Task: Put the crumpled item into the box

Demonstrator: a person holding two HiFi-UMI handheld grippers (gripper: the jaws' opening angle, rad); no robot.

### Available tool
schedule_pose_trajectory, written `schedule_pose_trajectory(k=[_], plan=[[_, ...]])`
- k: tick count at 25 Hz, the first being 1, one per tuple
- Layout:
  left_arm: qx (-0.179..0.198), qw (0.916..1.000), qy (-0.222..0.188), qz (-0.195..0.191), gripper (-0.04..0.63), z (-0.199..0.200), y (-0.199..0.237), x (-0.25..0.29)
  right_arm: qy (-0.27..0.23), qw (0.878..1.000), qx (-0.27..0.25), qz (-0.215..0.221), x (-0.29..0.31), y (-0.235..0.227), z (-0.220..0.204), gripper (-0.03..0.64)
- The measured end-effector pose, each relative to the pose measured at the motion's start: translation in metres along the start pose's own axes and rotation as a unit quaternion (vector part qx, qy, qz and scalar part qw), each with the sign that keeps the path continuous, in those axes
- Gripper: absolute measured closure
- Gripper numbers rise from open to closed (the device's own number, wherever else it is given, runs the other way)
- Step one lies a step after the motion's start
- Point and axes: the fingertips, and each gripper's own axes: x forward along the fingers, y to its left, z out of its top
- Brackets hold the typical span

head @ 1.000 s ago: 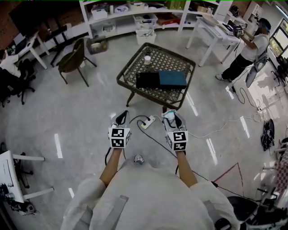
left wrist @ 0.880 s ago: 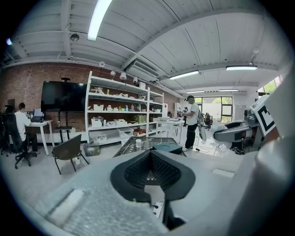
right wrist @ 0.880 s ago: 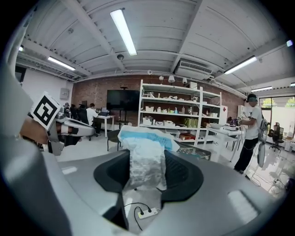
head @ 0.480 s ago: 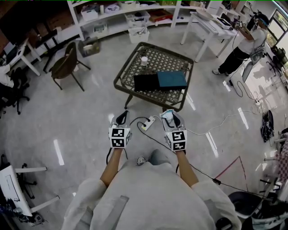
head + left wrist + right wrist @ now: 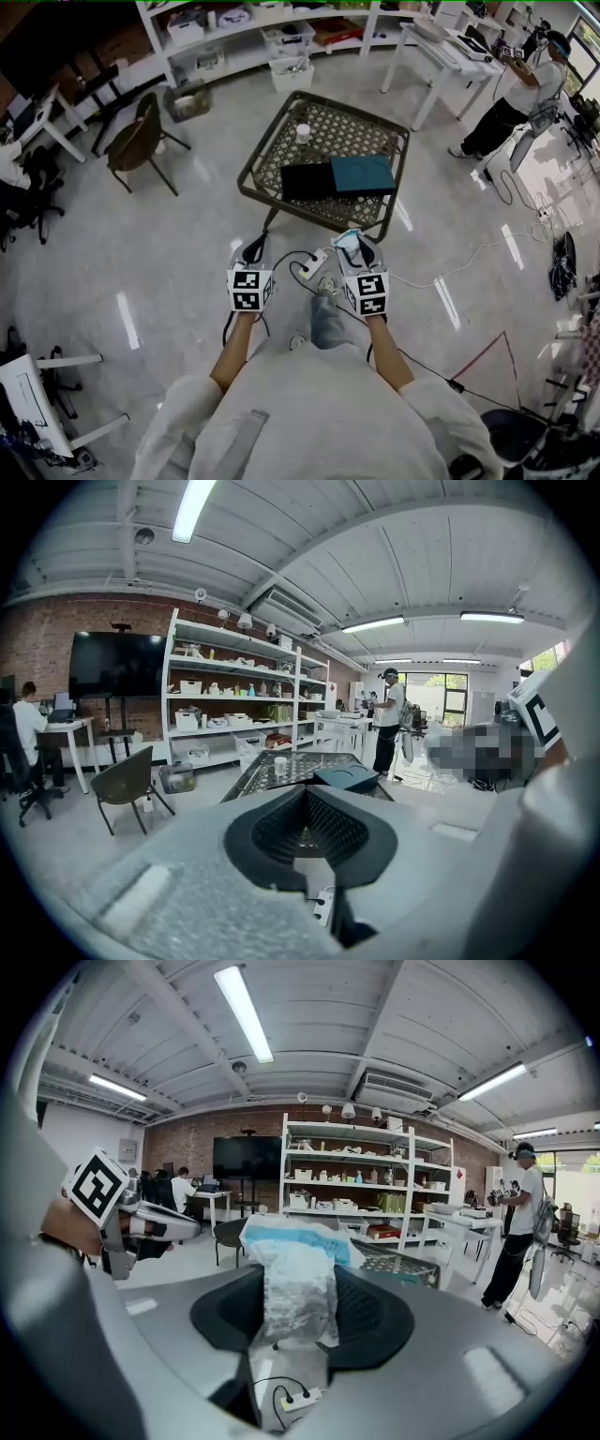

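Jaws of the right gripper [image 5: 355,245] are clamped on the crumpled item [image 5: 295,1279], which sticks up past their tips. The box [image 5: 307,180] sits on the worktop [image 5: 349,124], straight ahead of those jaws and well apart. The left gripper [image 5: 251,248] has its jaws together, with nothing in them.

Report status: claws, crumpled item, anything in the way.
Right claw shut on item; left claw shut, empty. Box on table ahead. Power strip on floor between.
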Motion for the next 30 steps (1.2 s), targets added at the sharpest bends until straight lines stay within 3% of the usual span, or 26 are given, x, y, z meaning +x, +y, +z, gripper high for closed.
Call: schedule_pose_trajectory(k=[9, 21, 30], plan=[[0.003, 1.0, 0.006, 0.007, 0.589, 0.032, 0.014, 0.082, -0.002, 1.0, 0.006, 0.017, 0.074, -0.05, 0.019, 0.433], [-0.003, 0.9978, 0.0, 0.067, 0.589, 0.098, 0.046, 0.182, -0.011, 0.997, -0.007, 0.074, 0.185, -0.126, 0.067, 0.433], [-0.004, 0.9956, -0.003, 0.093, 0.589, 0.122, 0.07, 0.235, -0.014, 0.995, -0.017, 0.101, 0.247, -0.157, 0.088, 0.433]])
